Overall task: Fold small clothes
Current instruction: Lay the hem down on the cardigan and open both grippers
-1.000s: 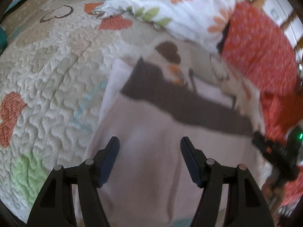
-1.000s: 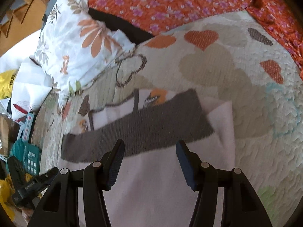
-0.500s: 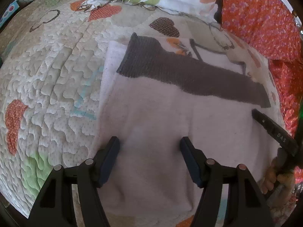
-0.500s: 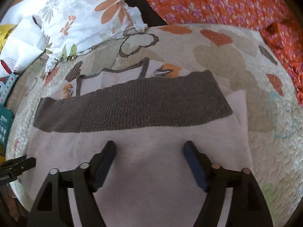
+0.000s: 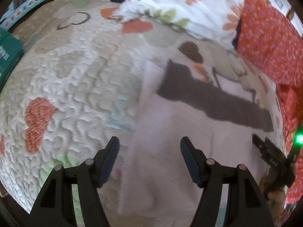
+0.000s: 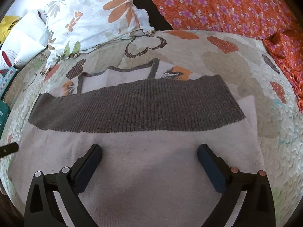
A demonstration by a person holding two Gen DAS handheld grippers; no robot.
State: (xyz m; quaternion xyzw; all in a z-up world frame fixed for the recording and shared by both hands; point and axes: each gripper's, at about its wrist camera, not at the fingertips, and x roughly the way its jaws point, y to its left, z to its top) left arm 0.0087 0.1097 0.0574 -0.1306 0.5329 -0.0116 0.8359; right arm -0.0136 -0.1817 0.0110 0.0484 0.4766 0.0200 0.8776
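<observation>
On the quilted bed cover (image 6: 227, 60) the small pale pink sweater (image 6: 151, 151) lies flat, its lower part turned up over the chest so that the dark ribbed hem band (image 6: 136, 109) runs straight across it, just below the grey-trimmed neckline (image 6: 117, 70). I judge it lies that way so the next fold can start from a tidy half.

My right gripper (image 6: 149, 157) hangs over the near pink panel with its jaws spread as wide as they go. They have just been opening, and nothing is pinched between them; only flat knit shows below. That wide stance, I think, is for letting the cloth settle without dragging it.

My left gripper (image 5: 149, 149) sits at the sweater's side edge (image 5: 140, 132), jaws about half apart and empty, one jaw over the quilt and the other over the pink cloth. It straddles the edge, probably to be ready to take it.

A flowered pillow (image 6: 90, 17) and an orange flowered cloth (image 6: 227, 5) lie beyond the sweater, well clear of the folding.
</observation>
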